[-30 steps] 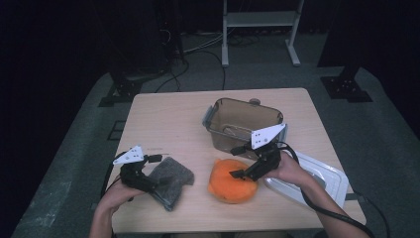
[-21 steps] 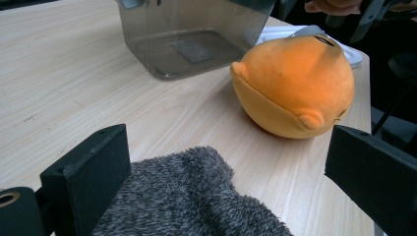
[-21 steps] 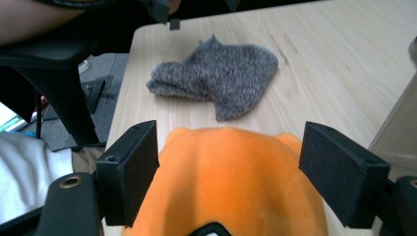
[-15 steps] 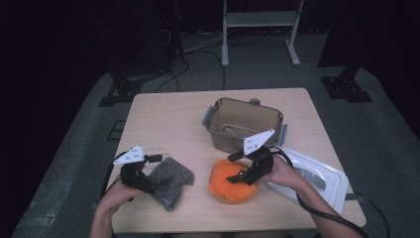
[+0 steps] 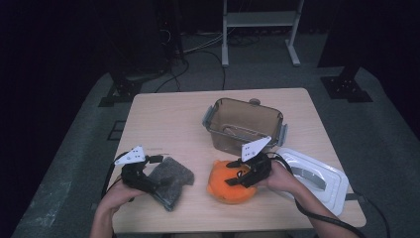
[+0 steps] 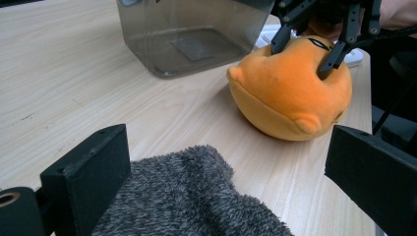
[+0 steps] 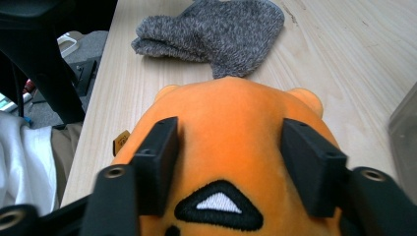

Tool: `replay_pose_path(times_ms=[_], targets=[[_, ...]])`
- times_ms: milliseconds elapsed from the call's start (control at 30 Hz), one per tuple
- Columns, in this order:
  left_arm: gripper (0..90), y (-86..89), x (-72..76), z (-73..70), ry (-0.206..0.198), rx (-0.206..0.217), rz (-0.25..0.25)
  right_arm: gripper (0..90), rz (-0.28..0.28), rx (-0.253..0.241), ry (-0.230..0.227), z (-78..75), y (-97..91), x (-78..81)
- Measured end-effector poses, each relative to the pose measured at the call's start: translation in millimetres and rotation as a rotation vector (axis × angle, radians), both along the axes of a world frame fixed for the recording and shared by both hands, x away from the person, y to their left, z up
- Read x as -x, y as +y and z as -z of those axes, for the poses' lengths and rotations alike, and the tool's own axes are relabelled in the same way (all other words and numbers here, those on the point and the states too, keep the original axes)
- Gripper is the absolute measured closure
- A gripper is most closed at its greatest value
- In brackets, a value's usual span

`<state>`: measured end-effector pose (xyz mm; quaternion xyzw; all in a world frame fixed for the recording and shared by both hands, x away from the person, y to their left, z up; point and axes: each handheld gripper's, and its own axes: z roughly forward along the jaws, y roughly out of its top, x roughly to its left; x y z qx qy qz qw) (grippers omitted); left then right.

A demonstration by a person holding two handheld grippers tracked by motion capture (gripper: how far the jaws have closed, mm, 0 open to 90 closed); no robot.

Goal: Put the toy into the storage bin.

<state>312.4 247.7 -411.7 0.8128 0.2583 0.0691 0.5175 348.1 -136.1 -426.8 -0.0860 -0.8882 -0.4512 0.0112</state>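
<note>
Near the front edge of the tabletop [image 5: 163, 119], the left gripper [image 5: 148, 179] is resting with its jaws standing wide apart over the near end of a grey fuzzy mitt [image 5: 171, 182], the pads not pressing on it. Just to the right, the right gripper [image 5: 236, 174] is pinching an orange plush toy [image 5: 229, 190] lying near the middle of the front edge; its jaws have just been closing, and the fingers [image 7: 157, 152] are sinking into the stuffing on both sides of the crown. The toy looks soft, light and squashy, so a deep pinch across its rounded top should be holding best. Beyond it, a clear brown container [image 5: 242, 126] is standing open near the centre, with its white lid [image 5: 317, 181] lying toward the right front corner.
</note>
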Motion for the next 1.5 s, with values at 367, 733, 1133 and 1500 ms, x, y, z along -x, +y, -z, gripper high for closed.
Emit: replay_pose_path(times_ms=[367, 733, 1133, 1500], targets=[[2.4, 0.6, 0.0, 0.7, 0.003, 0.0, -0.003, 65.5, 0.023, -0.027, 0.022, 0.5, -3.0, 1.2], [2.4, 2.5, -0.1, 0.6, 0.004, 0.002, -0.007, 69.9, -0.004, -0.017, 0.011, -11.7, 3.7, 3.6], [2.4, 4.2, 0.7, 0.0, 0.003, 0.006, -0.011, 70.9, -0.02, -0.019, 0.03, -17.7, 7.2, 3.8], [2.4, 5.2, 1.1, -0.2, 0.001, 0.006, -0.011, 71.0, -0.025, -0.049, 0.024, -37.1, 5.1, 3.9]])
